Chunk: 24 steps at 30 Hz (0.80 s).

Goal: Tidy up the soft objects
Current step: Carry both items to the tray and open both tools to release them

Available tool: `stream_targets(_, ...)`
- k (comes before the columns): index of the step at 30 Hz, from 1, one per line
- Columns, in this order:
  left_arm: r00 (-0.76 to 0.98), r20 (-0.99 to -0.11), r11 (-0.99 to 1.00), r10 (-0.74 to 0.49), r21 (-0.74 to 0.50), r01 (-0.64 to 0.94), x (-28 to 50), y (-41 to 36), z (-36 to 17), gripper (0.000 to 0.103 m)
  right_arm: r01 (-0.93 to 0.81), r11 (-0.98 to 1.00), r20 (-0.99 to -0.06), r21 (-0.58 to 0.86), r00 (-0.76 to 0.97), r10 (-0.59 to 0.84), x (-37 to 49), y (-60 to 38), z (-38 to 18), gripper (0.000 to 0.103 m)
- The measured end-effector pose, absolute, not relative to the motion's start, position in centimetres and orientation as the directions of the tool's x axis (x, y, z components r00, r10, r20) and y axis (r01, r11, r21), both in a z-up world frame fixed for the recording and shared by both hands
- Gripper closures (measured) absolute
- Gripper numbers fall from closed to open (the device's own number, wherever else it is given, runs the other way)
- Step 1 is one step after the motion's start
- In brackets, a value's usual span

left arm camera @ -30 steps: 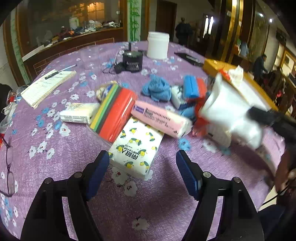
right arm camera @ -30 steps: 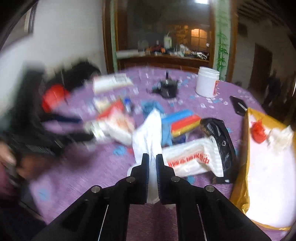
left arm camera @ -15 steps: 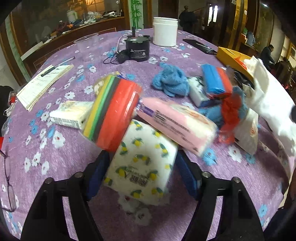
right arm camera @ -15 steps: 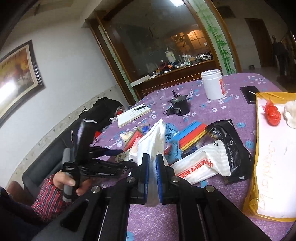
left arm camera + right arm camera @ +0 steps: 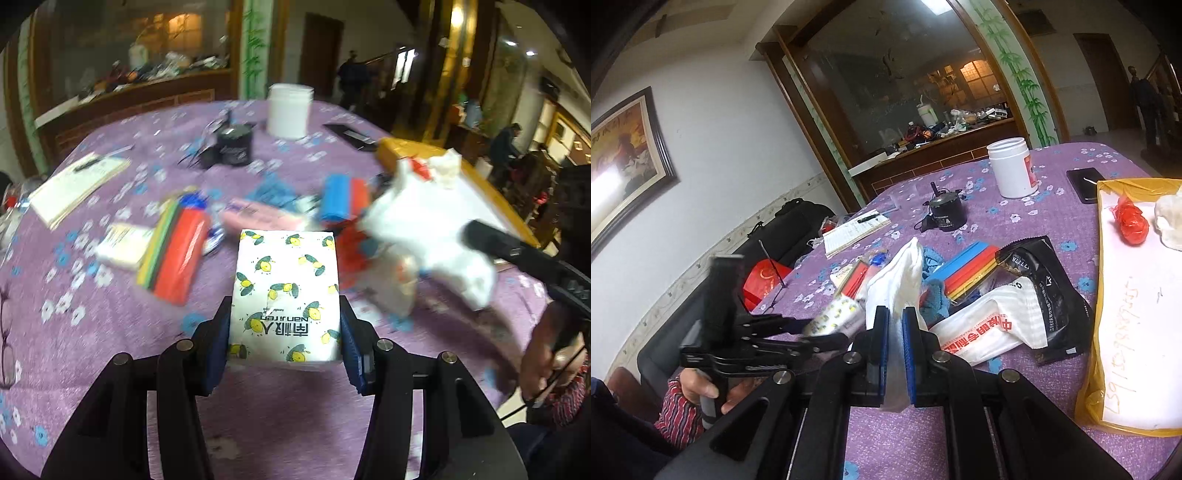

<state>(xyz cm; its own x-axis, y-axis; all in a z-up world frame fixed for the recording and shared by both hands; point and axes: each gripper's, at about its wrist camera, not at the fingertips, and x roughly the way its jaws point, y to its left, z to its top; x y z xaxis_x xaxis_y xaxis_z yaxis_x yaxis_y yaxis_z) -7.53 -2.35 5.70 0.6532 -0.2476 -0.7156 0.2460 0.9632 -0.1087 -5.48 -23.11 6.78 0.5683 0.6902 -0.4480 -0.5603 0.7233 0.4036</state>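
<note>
My left gripper (image 5: 284,332) is shut on a white tissue pack with lemon prints (image 5: 286,291) and holds it above the purple flowered tablecloth (image 5: 110,332). It also shows in the right wrist view (image 5: 834,314). My right gripper (image 5: 894,328) is shut on a white plastic bag (image 5: 899,273), held up over the table; the bag also shows in the left wrist view (image 5: 424,221). On the table lie a striped red sponge pack (image 5: 173,251), a pink tissue pack (image 5: 258,218), a blue cloth (image 5: 273,192) and a blue and red sponge pack (image 5: 971,269).
A yellow envelope (image 5: 1137,332) with a red item (image 5: 1132,221) lies at the right. A white jar (image 5: 1012,168), a black round device (image 5: 945,214), a notepad (image 5: 857,230), a phone (image 5: 1086,179) and white and black wrappers (image 5: 997,325) stand around.
My left gripper has moved onto the lemon tissue pack, shut on it and lifted it off the table. My right gripper has kept its hold on the white bag and risen.
</note>
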Motion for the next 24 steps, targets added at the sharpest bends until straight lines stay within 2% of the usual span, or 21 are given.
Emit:
stream_targets(10,0.657,-0.687,0.939,-0.311,-0.114,0.326,-6.9,-5.9,7.3,0.053,-0.545,0.727,-0.42,0.418,0.594,0.687,-5.7,-24.2,7.5,0.095)
stream_targets(18,0.66,-0.658,0.912,-0.364,-0.108,0.396,-6.1,-9.4,9.4,0.053,-0.512,0.697,-0.321,0.502,0.639,0.699,-5.5,-28.4,9.2,0.095)
stream_targets(24,0.642,-0.651,0.887,-0.405,-0.112,0.447,-4.9,-12.6,10.2,0.053,-0.427,0.738,-0.274,0.522,0.736,0.619,-5.5,-33.1,10.5,0.095)
